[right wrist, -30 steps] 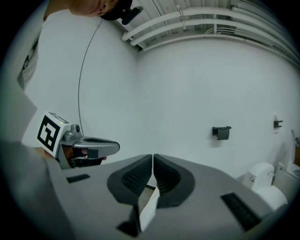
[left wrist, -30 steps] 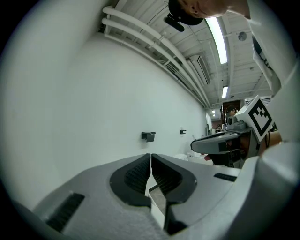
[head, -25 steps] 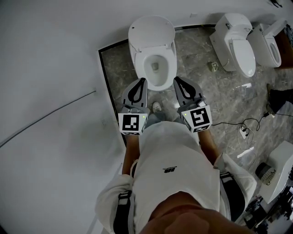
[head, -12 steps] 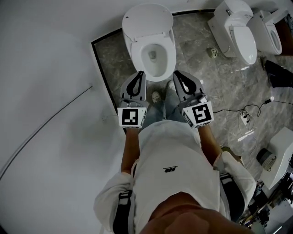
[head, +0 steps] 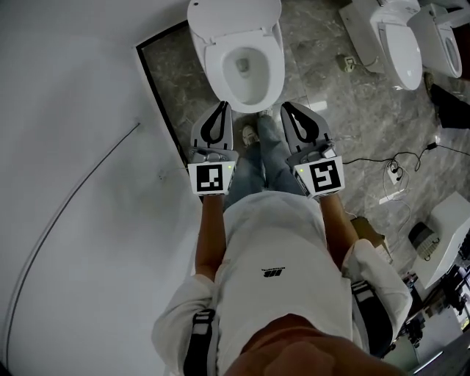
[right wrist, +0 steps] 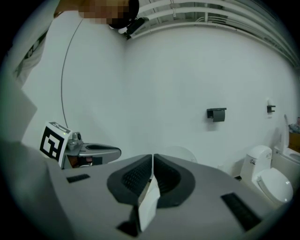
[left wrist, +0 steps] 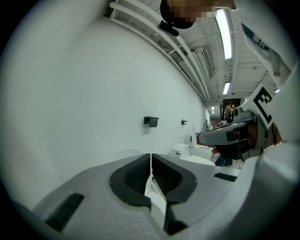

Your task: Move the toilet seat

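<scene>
**Seat down, both grippers shut and empty at the bowl's front**

The toilet (head: 273, 81) stands at the top of the head view. Its seat (head: 214, 66) lies flat on the bowl rim and the lid (head: 233, 16) is raised behind it.

The left gripper (head: 223, 106) and right gripper (head: 286, 108) point at the bowl's front edge, one to each side of the person's legs. Neither touches the rim. Each pair of jaws is pressed together with nothing between the pads.

To the left, a white wall (head: 73, 220) runs close by. A dark strip (head: 158, 95) marks its foot, leaving only a narrow band of floor (head: 180, 77) beside the bowl.

To the right the floor is wider as far as two more toilets (head: 400, 48). Cables (head: 396, 172) lie on it near the right gripper's side.
</scene>
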The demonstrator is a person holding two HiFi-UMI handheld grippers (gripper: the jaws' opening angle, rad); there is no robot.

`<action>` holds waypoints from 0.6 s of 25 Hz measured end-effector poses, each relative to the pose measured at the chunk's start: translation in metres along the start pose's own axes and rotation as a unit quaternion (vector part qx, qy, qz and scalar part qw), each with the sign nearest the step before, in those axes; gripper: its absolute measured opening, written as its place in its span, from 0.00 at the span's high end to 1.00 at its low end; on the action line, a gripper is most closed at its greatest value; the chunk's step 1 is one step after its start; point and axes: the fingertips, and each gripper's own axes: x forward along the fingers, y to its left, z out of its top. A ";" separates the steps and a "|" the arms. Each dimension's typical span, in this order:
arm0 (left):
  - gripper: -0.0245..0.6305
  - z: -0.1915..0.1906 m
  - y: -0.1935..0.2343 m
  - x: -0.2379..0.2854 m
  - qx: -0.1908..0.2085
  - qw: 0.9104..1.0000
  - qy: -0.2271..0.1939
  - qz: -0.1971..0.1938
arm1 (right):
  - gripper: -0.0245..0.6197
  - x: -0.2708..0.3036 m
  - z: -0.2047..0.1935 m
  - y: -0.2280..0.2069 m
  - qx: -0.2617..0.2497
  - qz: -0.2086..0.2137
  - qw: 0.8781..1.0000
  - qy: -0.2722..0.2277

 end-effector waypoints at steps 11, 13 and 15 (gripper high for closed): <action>0.92 -0.064 0.014 0.021 -0.011 0.999 0.048 0.019 | 0.91 0.030 -0.036 -0.016 0.017 0.008 0.999 0.032; 0.92 -0.076 0.014 0.023 -0.005 0.998 0.056 0.018 | 0.91 0.033 -0.040 -0.016 0.025 0.010 0.999 0.033; 0.92 -0.088 0.014 0.030 -0.009 0.998 0.062 0.018 | 0.91 0.038 -0.049 -0.023 0.026 0.010 0.999 0.041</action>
